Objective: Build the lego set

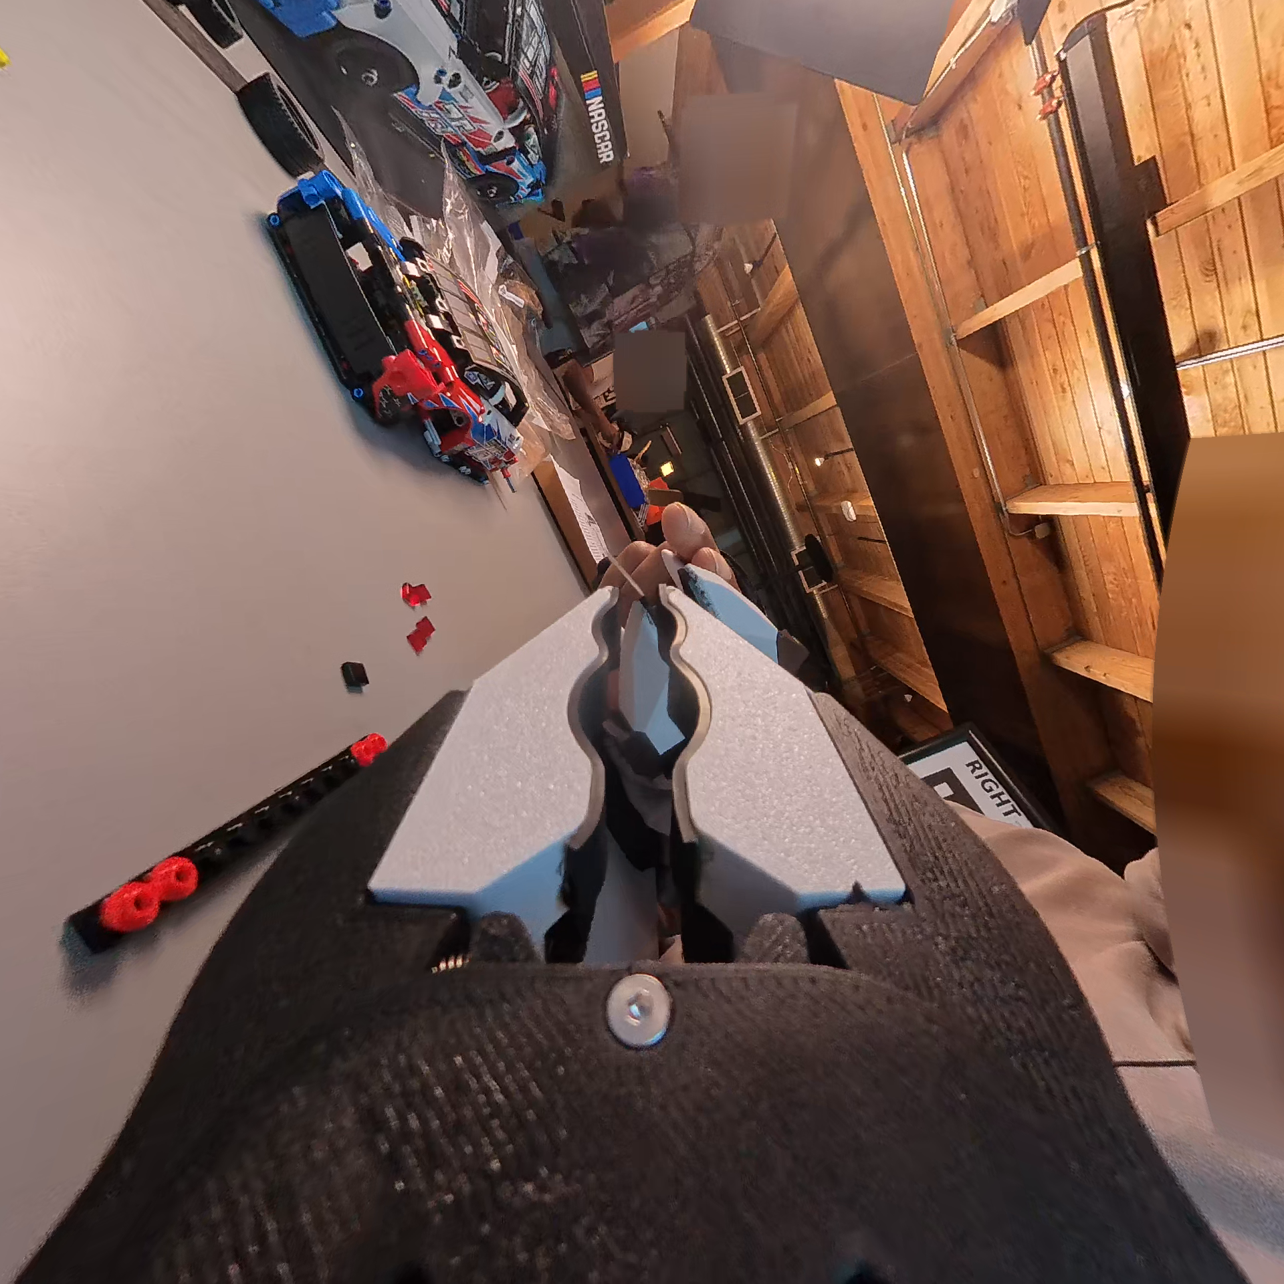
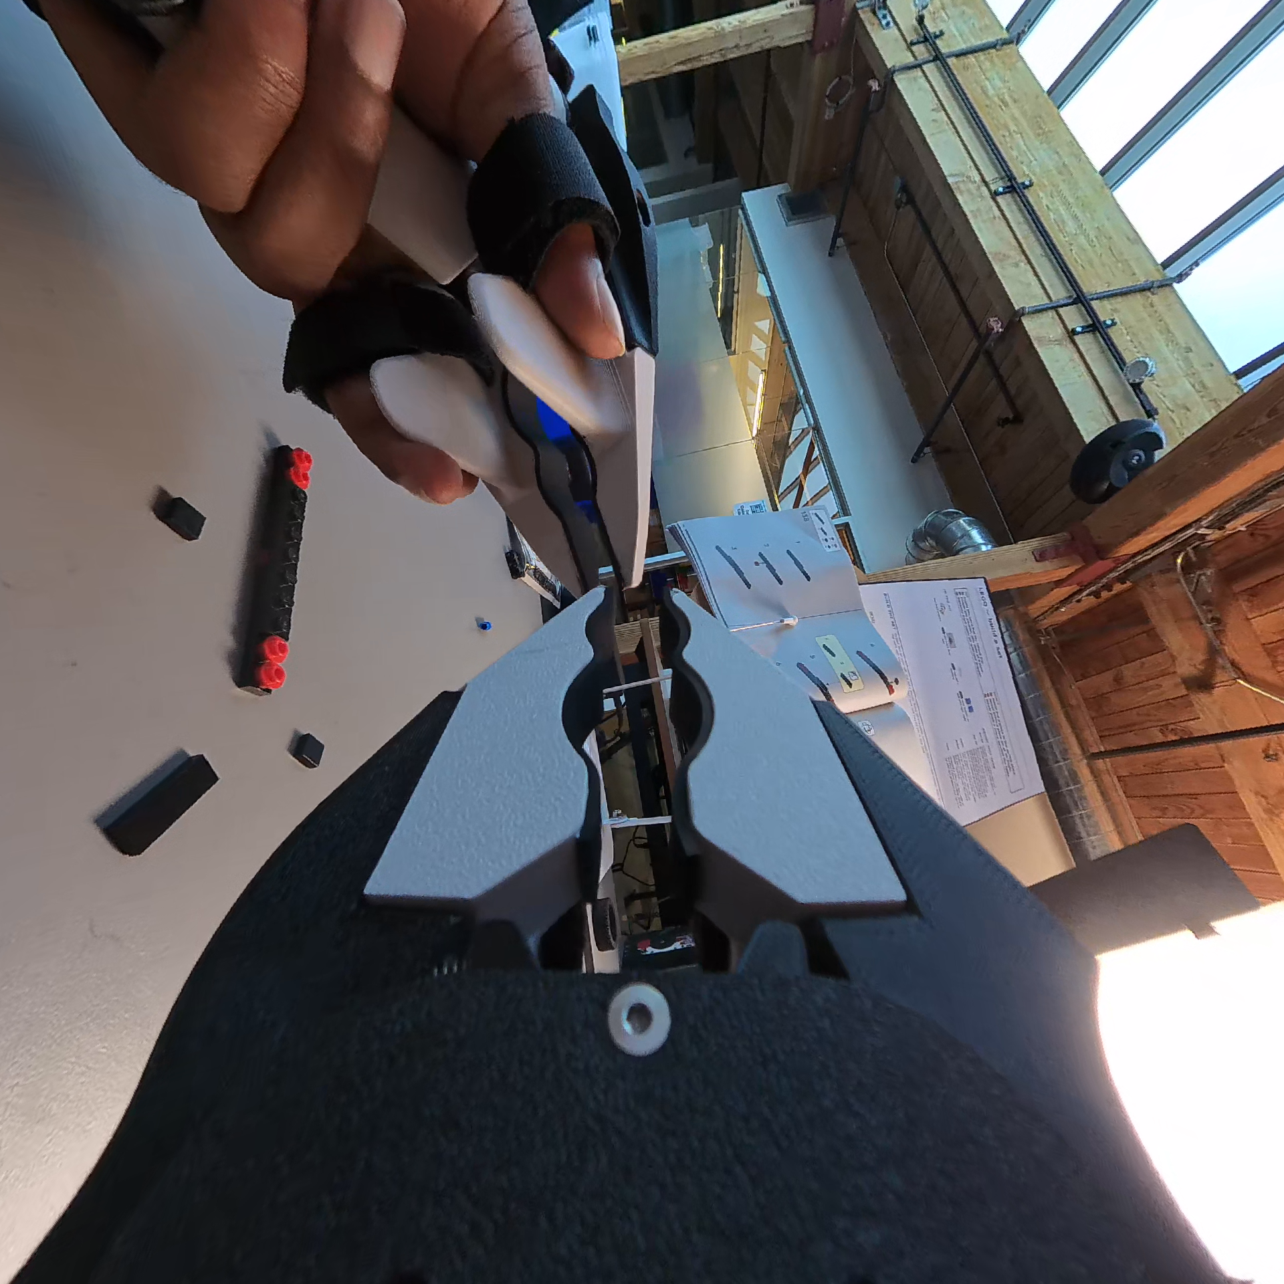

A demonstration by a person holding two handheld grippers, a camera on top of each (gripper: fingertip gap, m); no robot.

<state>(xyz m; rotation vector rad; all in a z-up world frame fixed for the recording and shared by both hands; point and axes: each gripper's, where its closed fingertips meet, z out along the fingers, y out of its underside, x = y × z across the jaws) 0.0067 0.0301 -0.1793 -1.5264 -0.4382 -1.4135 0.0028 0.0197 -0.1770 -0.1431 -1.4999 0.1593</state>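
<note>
The black lego beam (image 2: 272, 568) with red connectors at both ends lies on the table (image 2: 104, 313), left of both grippers. It is rigid, light and slick: grasp mid-length, across its narrow sides. Left gripper (image 1: 638, 590): tips nearly together, contents unclear. Right gripper (image 2: 638, 594): a narrow gap, nothing held.

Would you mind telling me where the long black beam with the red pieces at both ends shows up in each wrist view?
Left wrist view: the black beam lies at lower left on the grey table, partly hidden by the left gripper's black body.
Right wrist view: the same beam lies at mid left, below the hand.
Shared landmark: a small black brick beside the beam.
</note>
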